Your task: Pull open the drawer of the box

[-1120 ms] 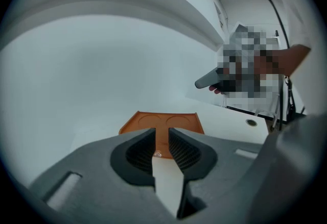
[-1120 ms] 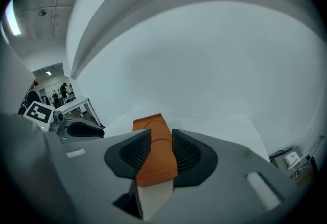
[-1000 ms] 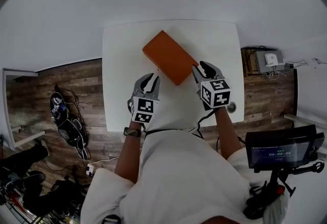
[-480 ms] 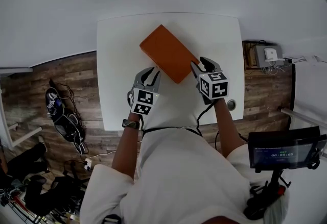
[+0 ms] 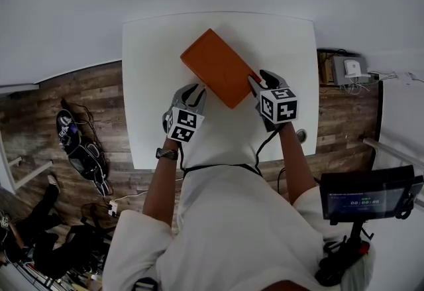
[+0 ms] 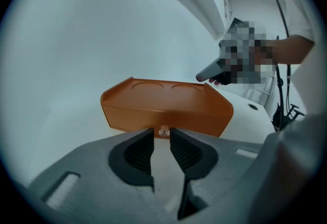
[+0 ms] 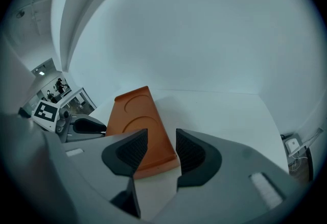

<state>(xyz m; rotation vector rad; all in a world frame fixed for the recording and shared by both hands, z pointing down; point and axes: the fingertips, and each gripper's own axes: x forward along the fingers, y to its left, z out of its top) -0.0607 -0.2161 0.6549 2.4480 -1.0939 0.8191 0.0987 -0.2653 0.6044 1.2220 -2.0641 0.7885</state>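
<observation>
An orange flat box (image 5: 218, 67) lies slantwise on the white table (image 5: 149, 71). In the left gripper view its drawer front faces me, with a small clear knob (image 6: 163, 129) in the middle. My left gripper (image 6: 162, 133) stands right at that front, its jaws a narrow gap apart. The knob sits at their tips, and I see no pad pressing on it. My right gripper (image 7: 161, 133) is open astride the box's right end (image 7: 153, 159). In the head view the left gripper (image 5: 193, 91) and the right gripper (image 5: 260, 80) flank the box's near corner.
The table's front edge runs just behind both grippers, and a round cable hole (image 5: 301, 135) sits near its right corner. Beyond the table are a wooden floor, cables (image 5: 83, 150) on the left, a small device (image 5: 349, 69) and a monitor (image 5: 368, 193) on the right.
My left gripper has moved forward to the box's near side. The right gripper stays at the box's right end. The box has not shifted on the table.
</observation>
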